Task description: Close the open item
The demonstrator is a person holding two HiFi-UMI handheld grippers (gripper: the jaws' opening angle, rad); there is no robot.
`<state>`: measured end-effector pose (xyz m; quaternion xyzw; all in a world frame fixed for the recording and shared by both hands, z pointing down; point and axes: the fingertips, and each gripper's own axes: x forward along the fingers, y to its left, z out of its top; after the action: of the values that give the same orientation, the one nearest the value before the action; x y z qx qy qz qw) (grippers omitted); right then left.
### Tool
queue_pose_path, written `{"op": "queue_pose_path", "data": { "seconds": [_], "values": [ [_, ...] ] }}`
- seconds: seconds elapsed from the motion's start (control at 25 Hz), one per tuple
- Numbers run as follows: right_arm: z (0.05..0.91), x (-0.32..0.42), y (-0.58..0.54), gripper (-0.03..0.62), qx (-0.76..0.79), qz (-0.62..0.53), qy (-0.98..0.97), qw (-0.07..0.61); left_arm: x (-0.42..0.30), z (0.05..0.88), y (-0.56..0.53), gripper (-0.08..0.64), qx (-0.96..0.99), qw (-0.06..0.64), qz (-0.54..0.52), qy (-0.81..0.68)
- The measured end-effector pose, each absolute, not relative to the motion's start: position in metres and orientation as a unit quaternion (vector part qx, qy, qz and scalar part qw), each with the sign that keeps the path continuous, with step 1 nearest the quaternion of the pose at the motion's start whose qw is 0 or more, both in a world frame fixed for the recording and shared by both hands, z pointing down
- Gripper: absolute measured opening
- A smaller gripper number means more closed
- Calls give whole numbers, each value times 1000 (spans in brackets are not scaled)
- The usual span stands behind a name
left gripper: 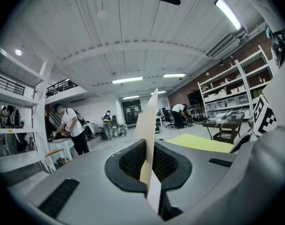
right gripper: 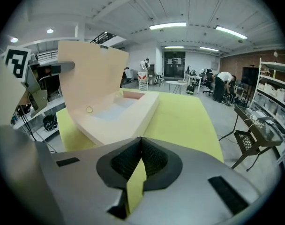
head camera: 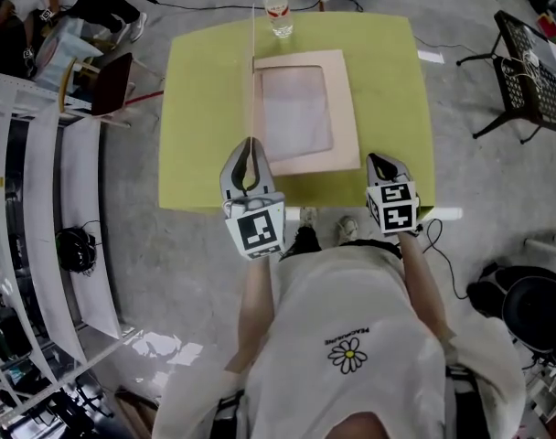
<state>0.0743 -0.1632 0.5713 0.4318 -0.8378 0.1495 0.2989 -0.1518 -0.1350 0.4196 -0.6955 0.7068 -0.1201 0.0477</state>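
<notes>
A shallow pale pink box (head camera: 347, 108) lies open on the yellow-green table (head camera: 205, 108). Its lid (head camera: 253, 71) stands upright along the box's left side and shows edge-on as a thin line in the head view. My left gripper (head camera: 251, 151) is shut on the lid's near edge; in the left gripper view the lid (left gripper: 149, 116) rises from between the pads of the gripper (left gripper: 149, 146). My right gripper (head camera: 380, 161) hovers at the table's front edge, right of the box, shut and empty. In the right gripper view the right gripper (right gripper: 141, 142) faces the box (right gripper: 126, 121) and the lid (right gripper: 91, 74).
A water bottle (head camera: 278, 9) stands at the table's far edge behind the box. A black wire cart (head camera: 534, 71) is on the floor at right and a dark round stool (head camera: 534, 305) lower right. White shelving (head camera: 40, 199) and headphones (head camera: 75, 248) are at left.
</notes>
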Motion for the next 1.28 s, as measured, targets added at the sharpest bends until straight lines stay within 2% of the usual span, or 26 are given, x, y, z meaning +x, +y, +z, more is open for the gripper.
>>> {"op": "queue_pose_path", "data": {
  "seconds": [0.6,1.28],
  "values": [
    [597,73,-148,12,416,198,-834,304,-81,455,-146,26,-752,69,-221,617],
    [600,64,-135,12,396,173,-842,321,-27,511,-149,31,-795,67,-349,492]
  ]
}}
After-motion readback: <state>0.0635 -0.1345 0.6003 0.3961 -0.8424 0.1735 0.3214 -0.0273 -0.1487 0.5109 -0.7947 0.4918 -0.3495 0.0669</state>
